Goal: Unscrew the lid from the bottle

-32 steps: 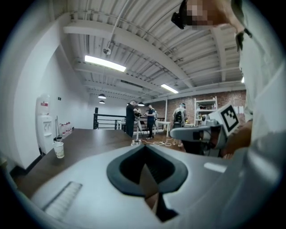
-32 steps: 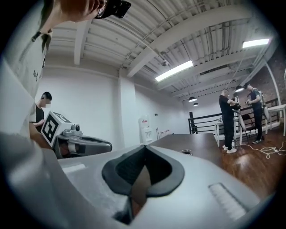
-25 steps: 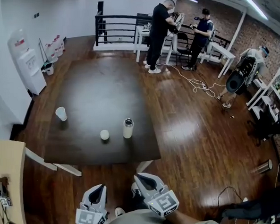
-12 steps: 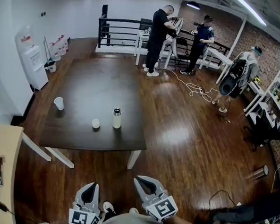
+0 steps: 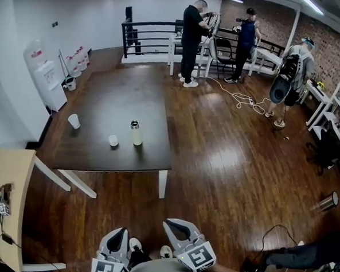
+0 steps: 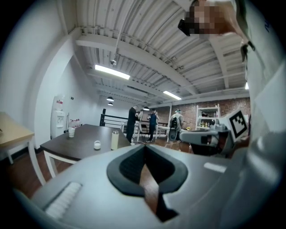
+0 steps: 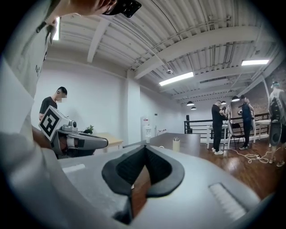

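Observation:
A pale bottle (image 5: pixel 136 133) stands upright near the front edge of the dark table (image 5: pixel 122 98), its top dark. A small white round lid (image 5: pixel 113 140) lies on the table just left of it. Both are far from me, and nothing touches them. My left gripper (image 5: pixel 119 233) and right gripper (image 5: pixel 171 225) are held low and close to my body, above the wooden floor, both shut and empty. The left gripper view shows the bottle (image 6: pixel 115 139) and lid (image 6: pixel 97 144) far beyond the shut jaws. In the right gripper view the bottle (image 7: pixel 176 145) is small and distant.
A white paper cup (image 5: pixel 74 121) stands at the table's left side. A light wooden desk (image 5: pixel 10 194) is at my left. A water dispenser (image 5: pixel 47 82) stands by the wall. Several people (image 5: pixel 193 36) work at white tables at the back, and cables (image 5: pixel 242 99) trail across the floor.
The table with the bottle and lid has drawn farther away and more floor shows in front of me. Both grippers stay shut, low at my body.

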### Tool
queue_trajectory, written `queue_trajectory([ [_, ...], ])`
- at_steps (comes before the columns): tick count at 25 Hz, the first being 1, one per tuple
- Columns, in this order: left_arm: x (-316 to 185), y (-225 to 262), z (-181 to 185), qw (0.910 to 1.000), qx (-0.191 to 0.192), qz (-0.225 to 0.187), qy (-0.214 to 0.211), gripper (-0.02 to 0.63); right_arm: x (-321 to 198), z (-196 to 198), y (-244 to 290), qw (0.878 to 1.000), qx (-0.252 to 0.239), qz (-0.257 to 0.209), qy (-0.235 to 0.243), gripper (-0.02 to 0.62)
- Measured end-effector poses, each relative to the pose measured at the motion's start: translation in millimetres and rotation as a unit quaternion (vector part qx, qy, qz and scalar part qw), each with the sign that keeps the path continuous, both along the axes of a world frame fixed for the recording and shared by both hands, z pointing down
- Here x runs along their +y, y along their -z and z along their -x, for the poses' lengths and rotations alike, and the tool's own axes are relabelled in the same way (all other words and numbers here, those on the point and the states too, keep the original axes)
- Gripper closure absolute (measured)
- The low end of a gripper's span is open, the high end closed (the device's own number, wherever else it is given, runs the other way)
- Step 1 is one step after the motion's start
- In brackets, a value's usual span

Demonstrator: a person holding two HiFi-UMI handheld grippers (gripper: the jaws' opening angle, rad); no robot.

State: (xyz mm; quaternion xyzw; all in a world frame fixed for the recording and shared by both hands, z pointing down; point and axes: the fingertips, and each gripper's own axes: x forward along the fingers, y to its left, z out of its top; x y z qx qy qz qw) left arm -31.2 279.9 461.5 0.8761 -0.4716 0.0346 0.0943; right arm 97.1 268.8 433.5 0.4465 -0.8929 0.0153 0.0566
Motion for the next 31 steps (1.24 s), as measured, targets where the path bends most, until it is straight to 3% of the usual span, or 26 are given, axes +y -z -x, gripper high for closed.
queue_trajectory([
  [7,16.1,6.4,-14.9,0.9997,-0.011,-0.016,-0.011,0.604,15.6,-1.0,-8.6,1.000,-0.008,0.020,0.003,0.597],
  [14,28.6,16.0,-29.7,0.9996,-0.009,-0.022,-0.012,0.604,24.5,-6.0,4.1,1.000,-0.007,0.008,0.019,0.597],
  [24,41.7,26.1,-30.8,0.9995,-0.009,-0.027,0.017,0.604,29.2,-7.1,16.9,0.999,-0.014,0.006,0.038,0.597],
  [31,29.9,10.1,-48.7,0.9997,0.002,-0.026,-0.002,0.604,17.4,-29.3,-2.6,1.000,0.013,0.016,0.015,0.597],
])
